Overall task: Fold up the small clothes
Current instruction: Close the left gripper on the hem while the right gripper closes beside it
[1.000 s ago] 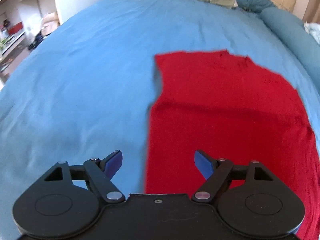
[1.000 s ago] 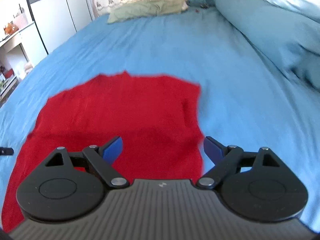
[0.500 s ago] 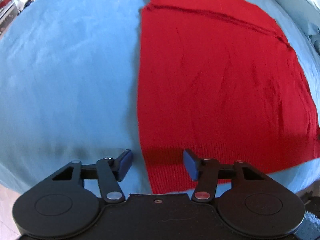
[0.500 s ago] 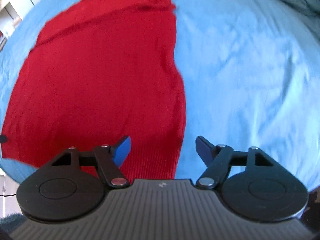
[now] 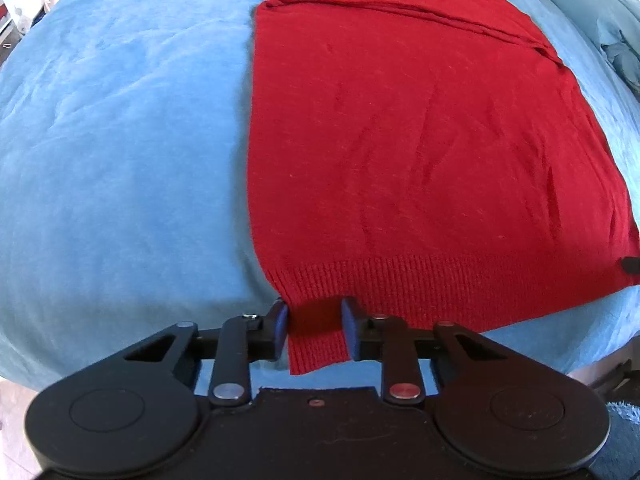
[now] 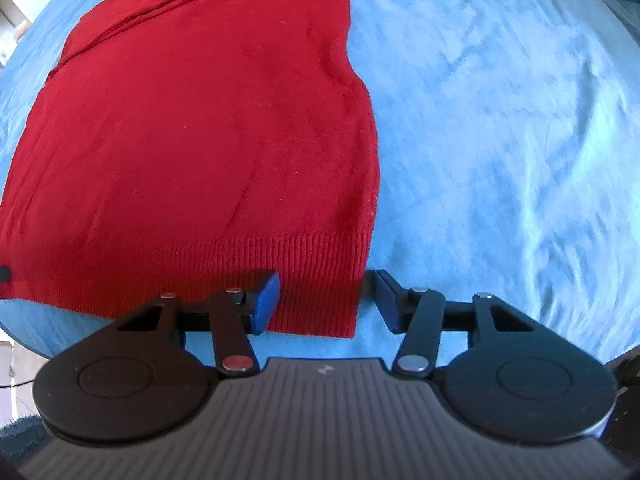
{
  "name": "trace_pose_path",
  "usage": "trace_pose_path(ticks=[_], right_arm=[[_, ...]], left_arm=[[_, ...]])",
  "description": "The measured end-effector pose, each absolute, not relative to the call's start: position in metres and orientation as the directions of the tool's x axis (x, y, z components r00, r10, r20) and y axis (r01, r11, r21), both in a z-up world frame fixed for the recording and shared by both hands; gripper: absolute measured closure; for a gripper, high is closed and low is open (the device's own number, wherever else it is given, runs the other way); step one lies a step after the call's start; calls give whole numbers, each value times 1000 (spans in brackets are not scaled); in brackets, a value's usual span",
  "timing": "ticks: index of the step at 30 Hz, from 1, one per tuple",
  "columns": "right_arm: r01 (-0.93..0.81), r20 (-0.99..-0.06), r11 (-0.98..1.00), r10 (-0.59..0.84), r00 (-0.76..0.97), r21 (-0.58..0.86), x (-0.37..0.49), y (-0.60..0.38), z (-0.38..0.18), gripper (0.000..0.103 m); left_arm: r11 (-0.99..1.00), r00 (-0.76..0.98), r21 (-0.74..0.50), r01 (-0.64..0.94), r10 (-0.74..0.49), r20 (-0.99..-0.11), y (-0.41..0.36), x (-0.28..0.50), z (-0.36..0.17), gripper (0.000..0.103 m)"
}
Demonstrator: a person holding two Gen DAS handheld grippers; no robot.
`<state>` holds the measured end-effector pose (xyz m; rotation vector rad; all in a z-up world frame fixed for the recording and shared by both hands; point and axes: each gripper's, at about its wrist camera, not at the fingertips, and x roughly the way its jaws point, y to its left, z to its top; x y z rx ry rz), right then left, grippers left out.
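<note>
A red knit sweater (image 5: 420,140) lies flat on the blue bed cover (image 5: 120,160), its ribbed hem toward me. My left gripper (image 5: 314,322) is open, its two blue fingertips on either side of the hem's near left corner. In the right wrist view the same sweater (image 6: 200,140) fills the left half. My right gripper (image 6: 326,296) is open and straddles the hem's near right corner, with the left fingertip (image 6: 268,294) over the ribbing and the right one over the cover. Neither has closed on the cloth.
The bed cover (image 6: 500,140) spreads wide to the right of the sweater. The bed's near edge runs just below both grippers. A rumpled blue duvet (image 5: 624,52) lies at the far right. Furniture (image 5: 24,4) stands beyond the bed's left side.
Both grippers have dropped and pulled back from over the sweater to its near hem. Their fingers have narrowed around the two hem corners.
</note>
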<state>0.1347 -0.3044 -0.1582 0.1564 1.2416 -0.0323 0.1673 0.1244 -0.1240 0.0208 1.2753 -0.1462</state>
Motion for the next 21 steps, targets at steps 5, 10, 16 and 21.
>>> trace_pose_path(ticks=[5,10,16,21], right_arm=[[101,-946,990,65,319,102,133,-302,-157,57],[81,-947,990,82,310,112,142,-304,-159,80],[116,-942,981,115,315,158,146,-309,-143,81],[155,-902,951,193,386,269,164,-318,-96,81]], left_arm=[[989,278,-62,136,-99,-956,123,170,-128,91],[987,271,-55,150,-95,-958,121,171,-124,97],[988,265,-63,144,-100,-959,122,180,-105,98],[987,318,-116,109,-145,-937,119,199,-59,98]])
